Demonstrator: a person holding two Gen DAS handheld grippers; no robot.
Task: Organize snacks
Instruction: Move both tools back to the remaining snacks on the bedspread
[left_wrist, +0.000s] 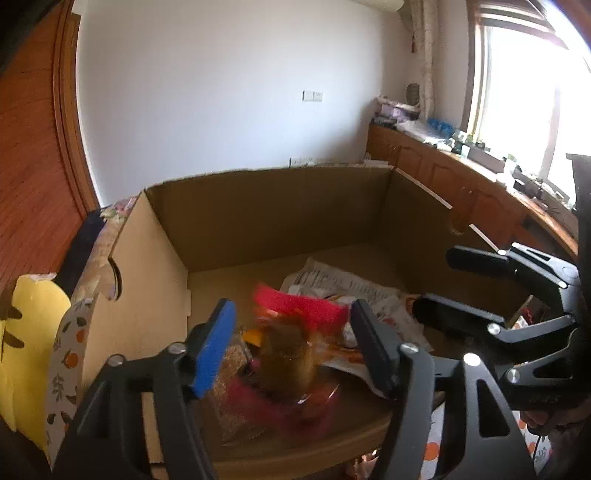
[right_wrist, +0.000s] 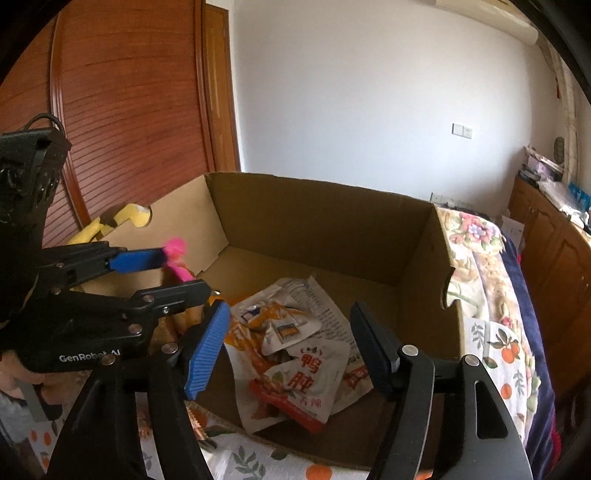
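Observation:
An open cardboard box (left_wrist: 258, 206) (right_wrist: 314, 214) stands in front of me. A blurred pink-and-brown snack packet (left_wrist: 291, 354) (right_wrist: 176, 258) hangs between the fingers of my left gripper (left_wrist: 292, 308) (right_wrist: 184, 270) over the box's near left corner. The jaws stand wide and the pads do not press on it. Several white and orange snack pouches (right_wrist: 306, 373) (left_wrist: 343, 284) lie in a heap on the box floor. My right gripper (right_wrist: 288, 310) (left_wrist: 432, 280) hovers open just above that heap with nothing between its fingers.
The box rests on a cloth (right_wrist: 491, 332) printed with oranges and flowers. A yellow object (left_wrist: 29, 332) (right_wrist: 129, 214) stands outside the box's left wall. A slatted wooden door (right_wrist: 129, 110) is behind on the left. A cluttered wooden cabinet (left_wrist: 443, 166) runs under the window.

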